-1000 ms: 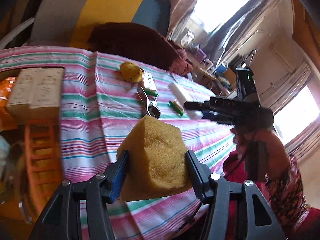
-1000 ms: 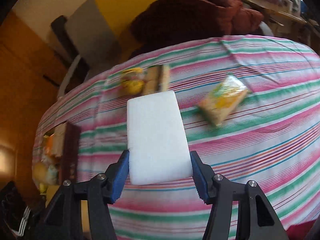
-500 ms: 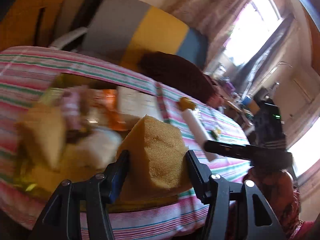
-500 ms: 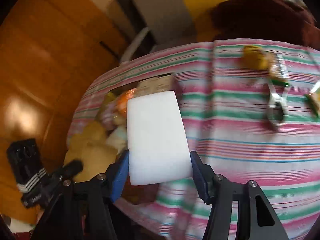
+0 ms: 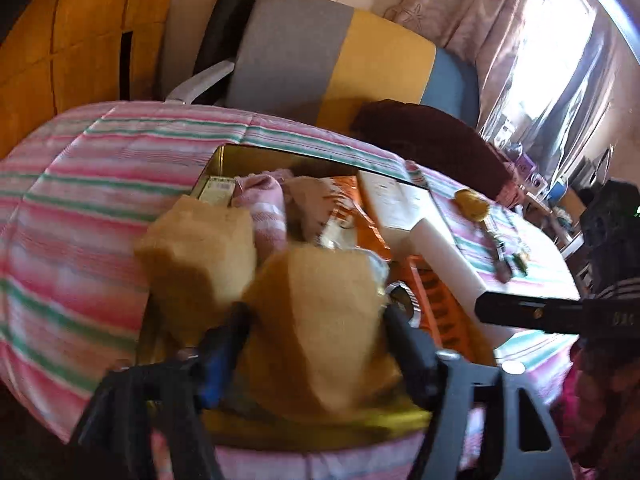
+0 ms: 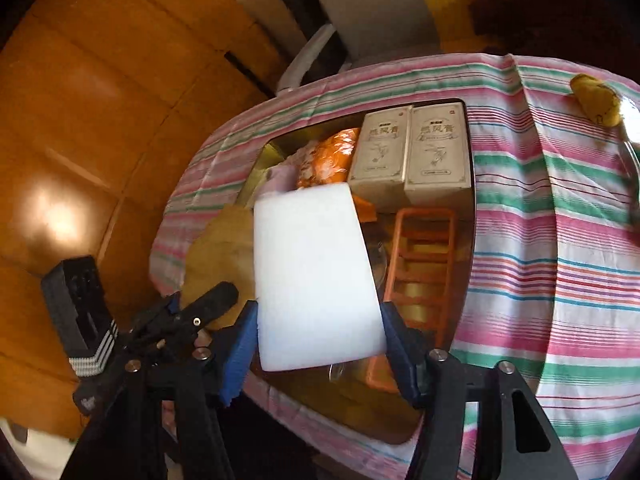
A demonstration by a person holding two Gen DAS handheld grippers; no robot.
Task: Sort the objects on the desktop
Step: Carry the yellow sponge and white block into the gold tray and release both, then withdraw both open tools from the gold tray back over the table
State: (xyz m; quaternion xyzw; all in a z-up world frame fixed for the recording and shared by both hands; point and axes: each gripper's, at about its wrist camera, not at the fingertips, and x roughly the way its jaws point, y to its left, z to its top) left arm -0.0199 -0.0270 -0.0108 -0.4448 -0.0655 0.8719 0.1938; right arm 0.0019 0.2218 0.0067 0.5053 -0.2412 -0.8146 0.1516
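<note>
My left gripper [image 5: 314, 320] hangs over the gold-lined box [image 5: 224, 160]. Its jaws are opening, and the yellow sponge [image 5: 320, 320] sits blurred and loose between them. Another yellow sponge [image 5: 200, 248] lies in the box just to the left. My right gripper [image 6: 316, 332] is over the same box [image 6: 470, 200]. Its pads still touch a white foam block [image 6: 312, 276] while the jaws begin opening. The left wrist view shows this block [image 5: 440, 256] from the side, at the right.
The box holds two beige cartons [image 6: 408, 152], an orange packet [image 6: 332, 156], a pink cloth [image 5: 260, 204] and an orange plastic rack [image 6: 420, 264]. On the striped tablecloth [image 6: 540, 240] lie a yellow lump [image 6: 596, 100] and a metal clip [image 5: 500, 252]. A chair [image 5: 320, 52] stands behind.
Both grippers swung left from the middle of the table to above the box. The left jaws widened off the yellow sponge. The white block stays between the right jaws.
</note>
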